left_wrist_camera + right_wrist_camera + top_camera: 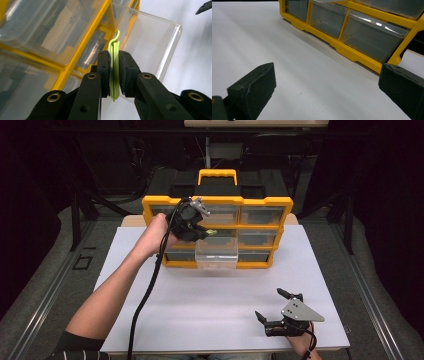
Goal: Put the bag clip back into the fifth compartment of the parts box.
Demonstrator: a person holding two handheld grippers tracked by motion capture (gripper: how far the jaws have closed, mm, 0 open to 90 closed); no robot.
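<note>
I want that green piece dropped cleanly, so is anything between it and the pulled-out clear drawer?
Nothing visible blocks it. The left gripper is shut on the green clip, held above the open-topped pulled-out drawer of the yellow organizer.

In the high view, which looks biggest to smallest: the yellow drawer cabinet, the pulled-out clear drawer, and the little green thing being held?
1. Yellow drawer cabinet
2. Pulled-out clear drawer
3. Green clip, a speck pinched in the left gripper
</note>
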